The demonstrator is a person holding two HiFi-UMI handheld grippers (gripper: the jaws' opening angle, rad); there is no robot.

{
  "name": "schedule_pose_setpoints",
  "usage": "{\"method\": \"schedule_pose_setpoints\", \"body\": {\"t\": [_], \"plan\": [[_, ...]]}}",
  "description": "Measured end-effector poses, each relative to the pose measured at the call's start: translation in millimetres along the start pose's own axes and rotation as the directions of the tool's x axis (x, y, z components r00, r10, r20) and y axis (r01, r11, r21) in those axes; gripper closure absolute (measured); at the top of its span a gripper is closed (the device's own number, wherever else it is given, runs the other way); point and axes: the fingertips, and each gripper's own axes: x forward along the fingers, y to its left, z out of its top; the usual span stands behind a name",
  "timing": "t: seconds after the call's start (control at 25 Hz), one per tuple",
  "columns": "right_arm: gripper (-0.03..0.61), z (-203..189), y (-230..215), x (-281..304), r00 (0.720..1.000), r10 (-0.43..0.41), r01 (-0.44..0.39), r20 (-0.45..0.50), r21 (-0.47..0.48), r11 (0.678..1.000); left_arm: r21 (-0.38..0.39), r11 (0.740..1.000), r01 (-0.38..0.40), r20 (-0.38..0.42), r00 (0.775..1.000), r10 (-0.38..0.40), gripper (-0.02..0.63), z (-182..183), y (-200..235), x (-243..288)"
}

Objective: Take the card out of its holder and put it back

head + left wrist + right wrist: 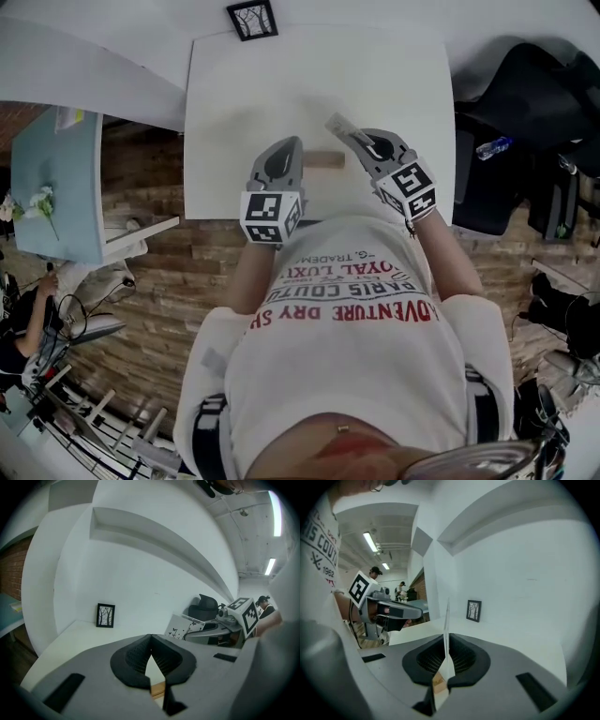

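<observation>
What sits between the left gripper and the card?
The wooden holder, lying on the white table between the left gripper and the card clamped in the right gripper. The head view shows it.

We note white rectangular table, matte top, far side against white wall. On it we mark: small black-framed picture with bare-tree print, upright at far edge, near middle; low wooden card holder, flat on top toward near edge, long side running across table, well apart from picture.
</observation>
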Motion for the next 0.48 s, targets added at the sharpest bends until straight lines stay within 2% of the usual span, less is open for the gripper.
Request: {"method": "schedule_pose_setpoints", "body": {"t": [0.24, 0.48], "plan": [[0.543, 3, 19, 9, 0.977, 0.211, -0.213, -0.031, -0.113, 0.971, -0.027, 0.995, -0.091, -0.013, 0.996, 0.091, 0.589, -9, 13, -9], [0.543, -8, 37, 17, 0.918, 0.383, -0.396, -0.105, -0.173, 0.902, -0.046, 0.986, -0.161, -0.040, 0.986, 0.160, 0.589, -20, 23, -20]]}}
